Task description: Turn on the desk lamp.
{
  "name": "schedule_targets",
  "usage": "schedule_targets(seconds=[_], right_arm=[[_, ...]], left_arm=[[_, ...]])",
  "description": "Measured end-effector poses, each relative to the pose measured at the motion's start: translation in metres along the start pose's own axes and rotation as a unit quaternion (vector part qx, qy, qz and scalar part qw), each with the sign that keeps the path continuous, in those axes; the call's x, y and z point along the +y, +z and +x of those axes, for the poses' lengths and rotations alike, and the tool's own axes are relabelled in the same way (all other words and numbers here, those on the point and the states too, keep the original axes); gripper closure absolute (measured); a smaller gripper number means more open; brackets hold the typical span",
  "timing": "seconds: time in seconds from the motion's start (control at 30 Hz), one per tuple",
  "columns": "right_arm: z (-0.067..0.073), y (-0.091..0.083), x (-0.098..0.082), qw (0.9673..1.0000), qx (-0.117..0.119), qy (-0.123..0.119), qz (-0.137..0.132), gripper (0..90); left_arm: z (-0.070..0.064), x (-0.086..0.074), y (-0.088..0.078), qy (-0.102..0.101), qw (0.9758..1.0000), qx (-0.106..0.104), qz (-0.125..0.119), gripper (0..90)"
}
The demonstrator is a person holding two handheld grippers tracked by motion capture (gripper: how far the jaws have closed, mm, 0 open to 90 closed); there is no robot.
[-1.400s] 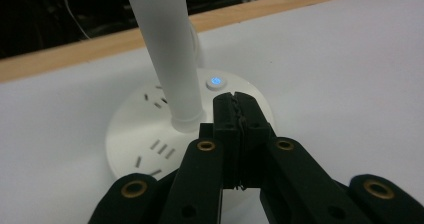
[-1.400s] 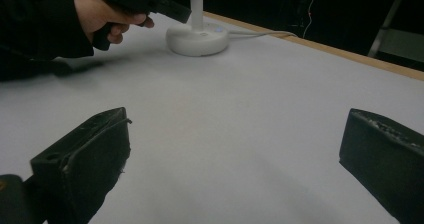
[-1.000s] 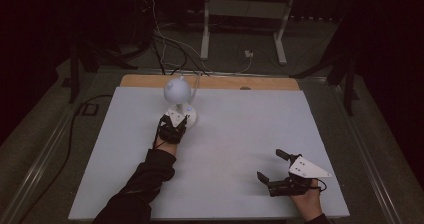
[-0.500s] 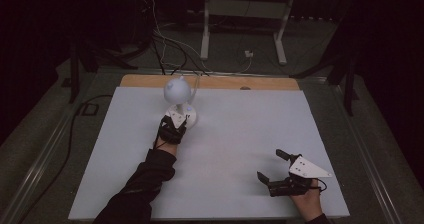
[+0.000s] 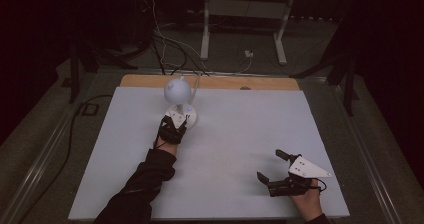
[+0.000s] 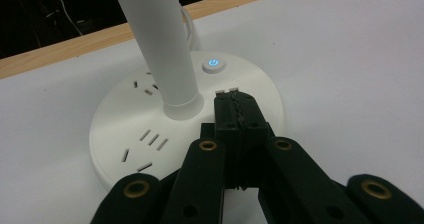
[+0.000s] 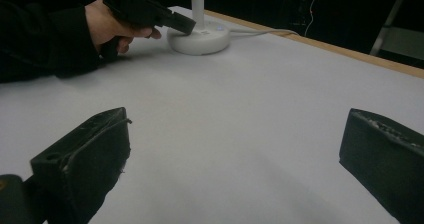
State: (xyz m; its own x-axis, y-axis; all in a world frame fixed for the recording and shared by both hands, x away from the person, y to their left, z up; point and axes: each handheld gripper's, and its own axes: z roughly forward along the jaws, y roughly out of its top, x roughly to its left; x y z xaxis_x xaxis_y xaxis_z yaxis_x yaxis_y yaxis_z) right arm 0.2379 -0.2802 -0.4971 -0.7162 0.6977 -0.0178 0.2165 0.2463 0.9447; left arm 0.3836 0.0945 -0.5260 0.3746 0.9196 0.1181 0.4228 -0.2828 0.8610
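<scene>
Barely anything's moved since a second ago: left gripper (image 6: pixel 235 100) is still parked at the lamp (image 5: pixel 179 101), right gripper (image 5: pixel 274 165) hasn't budged.

Lamp sits at about 11 o'clock on the white table (image 5: pixel 240 134), near the far wooden edge. Left jaws are pressed together with nothing between them, tips lying over the round base (image 6: pixel 130 134) just beside the stem (image 6: pixel 160 49); the power button (image 6: pixel 213 64) glows blue a bit past the tips. Right gripper rests at about 5 o'clock, jaws spread wide over bare table, well apart from the lamp.
</scene>
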Motion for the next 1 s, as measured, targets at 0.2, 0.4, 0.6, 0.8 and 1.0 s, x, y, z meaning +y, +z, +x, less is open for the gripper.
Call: schedule_targets(seconds=[0.2, 0.4, 0.6, 0.8, 1.0], right_arm=[[0.0, -0.001, 0.0, 1.0, -0.001, 0.0, -0.001, 0.0], [0.0, -0.001, 0.0, 1.0, -0.001, -0.002, -0.003, 0.0], [0.0, -0.001, 0.0, 1.0, -0.001, 0.0, -0.002, 0.0], [0.0, -0.001, 0.0, 1.0, -0.001, -0.001, -0.003, 0.0], [0.0, -0.002, 0.001, 1.0, -0.001, 0.0, -0.003, 0.0]], left_arm=[[0.001, 0.001, 0.0, -0.004, 1.0, 0.0, 0.005, 90.0], [0.002, 0.006, -0.005, -0.014, 0.9999, -0.001, -0.006, 87.8], [0.0, 0.012, -0.011, -0.023, 0.9997, -0.007, -0.008, 83.1], [-0.005, 0.015, -0.013, -0.04, 0.999, 0.014, 0.015, 67.4], [-0.007, 0.018, -0.015, -0.059, 0.9978, 0.015, 0.025, 43.5]])
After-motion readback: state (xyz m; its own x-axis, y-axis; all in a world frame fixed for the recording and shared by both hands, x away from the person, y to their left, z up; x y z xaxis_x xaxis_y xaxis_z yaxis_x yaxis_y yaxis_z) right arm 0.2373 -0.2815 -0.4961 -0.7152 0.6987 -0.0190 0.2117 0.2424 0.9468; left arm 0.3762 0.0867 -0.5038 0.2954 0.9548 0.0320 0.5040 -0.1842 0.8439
